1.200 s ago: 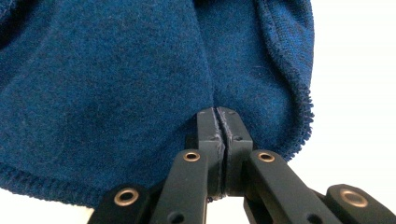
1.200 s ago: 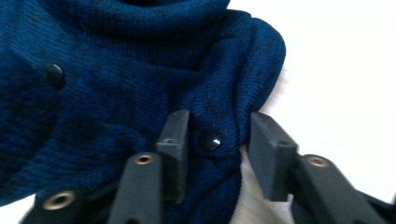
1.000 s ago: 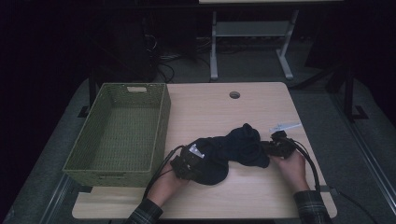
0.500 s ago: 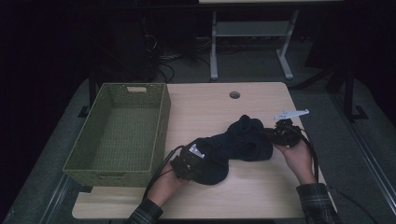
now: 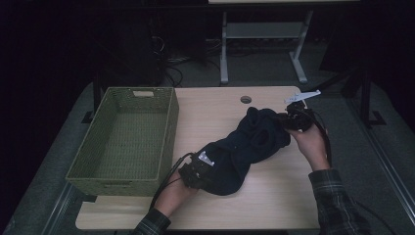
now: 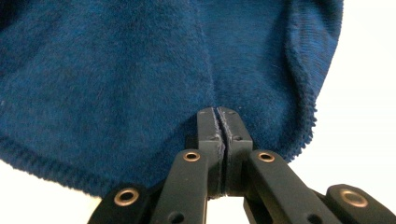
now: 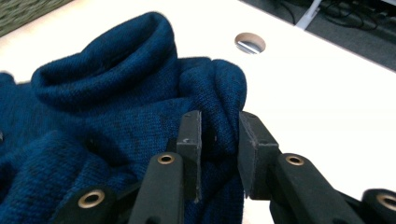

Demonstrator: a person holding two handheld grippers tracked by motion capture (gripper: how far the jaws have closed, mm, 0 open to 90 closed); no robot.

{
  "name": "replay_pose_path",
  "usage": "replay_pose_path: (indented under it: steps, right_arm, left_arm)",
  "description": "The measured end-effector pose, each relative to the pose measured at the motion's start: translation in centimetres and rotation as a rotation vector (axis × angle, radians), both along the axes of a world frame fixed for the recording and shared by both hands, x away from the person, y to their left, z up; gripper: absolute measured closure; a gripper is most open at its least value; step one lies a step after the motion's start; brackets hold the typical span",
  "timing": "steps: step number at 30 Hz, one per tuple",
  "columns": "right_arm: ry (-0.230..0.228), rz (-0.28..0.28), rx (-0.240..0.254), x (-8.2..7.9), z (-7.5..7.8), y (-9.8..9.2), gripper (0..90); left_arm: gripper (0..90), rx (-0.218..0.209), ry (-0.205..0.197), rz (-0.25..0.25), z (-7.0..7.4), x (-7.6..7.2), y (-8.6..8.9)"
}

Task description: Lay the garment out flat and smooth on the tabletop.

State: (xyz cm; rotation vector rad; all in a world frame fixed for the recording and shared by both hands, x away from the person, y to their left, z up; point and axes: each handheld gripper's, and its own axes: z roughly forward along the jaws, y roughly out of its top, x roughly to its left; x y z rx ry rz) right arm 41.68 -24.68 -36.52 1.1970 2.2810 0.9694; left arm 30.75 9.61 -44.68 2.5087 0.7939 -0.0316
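Dark blue knitted garment (image 5: 247, 149) stretched diagonally across light wooden worktop (image 5: 210, 110), near-left to far-right; left gripper (image 6: 218, 128) clamped on its near end, right gripper (image 7: 218, 135) pinching a far-end fold.

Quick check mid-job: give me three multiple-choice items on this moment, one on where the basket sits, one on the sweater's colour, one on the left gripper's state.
1. Where does the woven basket sit on the table?
A. at its left side
B. at its right side
C. on top of the sweater

2. What colour is the sweater?
A. red
B. dark blue
C. white

3. How does the left gripper stand?
A. jaws wide open, away from the cloth
B. jaws closed on a fold of the sweater
C. jaws closed on the basket's rim

Answers: 1 A, the high view shows the basket along the table's left edge, beside the sweater. 2 B, both gripper views show blue knit. 3 B, the left gripper view shows the jaws together with cloth pinched between them.
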Motion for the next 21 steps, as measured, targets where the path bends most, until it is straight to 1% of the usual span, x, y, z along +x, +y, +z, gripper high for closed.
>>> replay_pose_path:
  steps: [1,3,4,5,6,7,10,11,12,13,15,16,17,18,19,20,21]
  right_arm:
    - [0.007,-0.011,-0.019,0.9,-0.1,-0.1,71.9]
    - [0.011,-0.026,-0.033,1.8,-0.4,-0.3,71.9]
    - [0.032,-0.033,-0.038,2.5,-0.9,-0.5,71.9]
    - [0.039,-0.040,-0.043,2.8,-1.2,-0.6,71.9]
    - [0.039,-0.040,-0.043,2.8,-1.2,-0.6,71.9]
    - [0.053,-0.050,-0.041,3.4,-1.8,-0.8,71.9]
    - [0.091,-0.066,-0.033,4.6,-3.4,-1.4,71.9]
    - [0.122,-0.080,-0.020,5.1,-4.6,-1.7,71.8]
    - [0.122,-0.080,-0.020,5.1,-4.6,-1.7,71.8]
    - [0.146,-0.089,-0.007,5.4,-5.5,-1.9,71.8]
    - [0.161,-0.091,-0.001,5.6,-6.4,-2.1,71.8]
    - [0.161,-0.091,-0.001,5.6,-6.4,-2.1,71.8]
    - [0.167,-0.095,0.003,5.5,-7.0,-2.1,71.6]
    - [0.167,-0.095,0.003,5.5,-7.0,-2.1,71.6]
    - [0.173,-0.091,-0.001,5.4,-7.5,-2.2,70.8]
    - [0.173,-0.091,-0.001,5.4,-7.5,-2.2,70.8]
    - [0.174,-0.090,-0.008,5.3,-7.7,-2.2,67.0]
  left_arm:
    - [88.2,-0.001,0.001,0.000,0.0,0.0,0.0]
    - [88.2,0.000,0.001,0.000,0.0,0.0,0.0]
    - [88.2,0.001,0.001,-0.002,0.0,0.0,0.0]
    - [88.2,0.006,0.002,-0.005,0.0,0.0,0.0]
    - [88.2,0.011,0.005,-0.008,0.1,0.1,0.1]
    - [88.2,0.007,0.003,-0.006,0.1,0.1,0.0]
    - [88.2,0.003,0.006,-0.004,0.0,0.0,0.0]
    - [88.2,0.003,0.006,-0.004,0.0,0.0,0.0]
    - [88.2,0.003,0.006,-0.004,0.0,0.1,0.0]
    - [88.2,0.002,0.006,-0.004,0.0,0.1,0.0]
    - [88.2,0.005,0.008,-0.007,0.1,0.1,0.1]
    - [88.2,0.002,0.007,-0.005,0.0,0.1,0.0]
    - [88.2,-0.001,0.004,-0.003,0.0,0.0,0.0]
    - [88.2,-0.001,0.004,-0.003,0.0,0.0,0.0]
    - [88.2,-0.002,0.003,-0.003,0.0,0.0,0.0]
    - [88.2,-0.002,0.003,-0.002,0.0,0.0,0.0]
    - [88.2,-0.002,0.003,-0.002,0.0,0.0,0.0]
